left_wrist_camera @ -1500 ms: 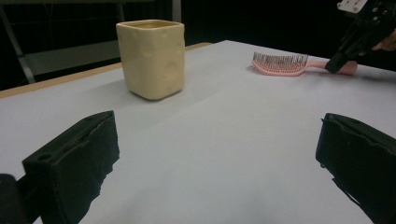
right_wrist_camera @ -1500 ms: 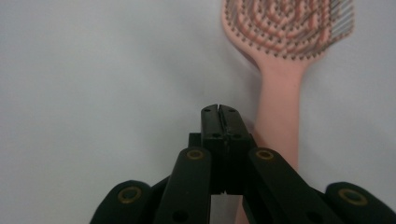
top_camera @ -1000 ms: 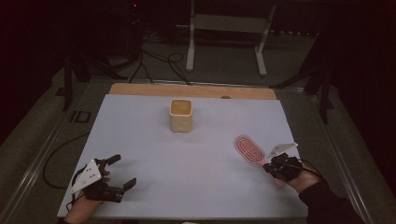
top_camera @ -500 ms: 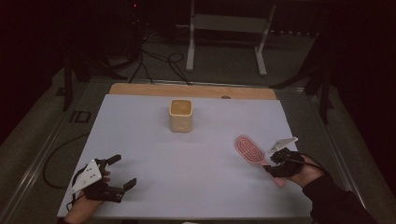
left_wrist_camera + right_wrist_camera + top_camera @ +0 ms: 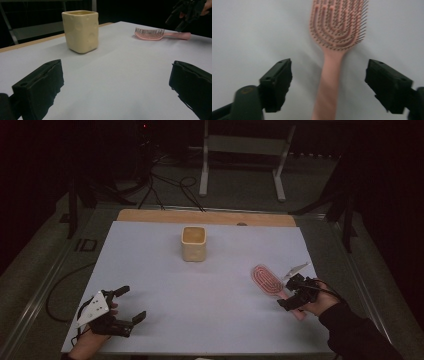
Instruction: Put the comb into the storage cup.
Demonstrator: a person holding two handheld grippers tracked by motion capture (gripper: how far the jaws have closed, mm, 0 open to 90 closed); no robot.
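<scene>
Hairbrush (image 5: 268, 281) at the right of the high view lies flat on the white table sheet (image 5: 210, 290), bristles up, its pink handle running toward the lower right of the frame, under your right gripper (image 5: 295, 295). In the right gripper view that handle (image 5: 328, 82) sits in the gap between the two black jaws, which have just been opening and now stand well apart, neither pad touching the pink plastic. The brush head (image 5: 338, 23) fills the upper middle of that frame.

Your left gripper (image 5: 127, 307) rests at the lower left of the high view, jaws spread wide with nothing between them; the left gripper view looks out between them across bare sheet.

Standing upright in the upper middle of the high view is a cream square cup (image 5: 193, 243), well apart from the brush and from both grippers. In the left gripper view it sits at upper left (image 5: 80, 31), the brush at upper right (image 5: 155, 33). Open sheet lies between cup and brush, and nothing stands between them.

Beyond the sheet, a strip of wooden table edge (image 5: 150, 215) shows at the far side, with cables (image 5: 170, 190) and a pale metal stand (image 5: 240, 160) on the dark floor behind.
</scene>
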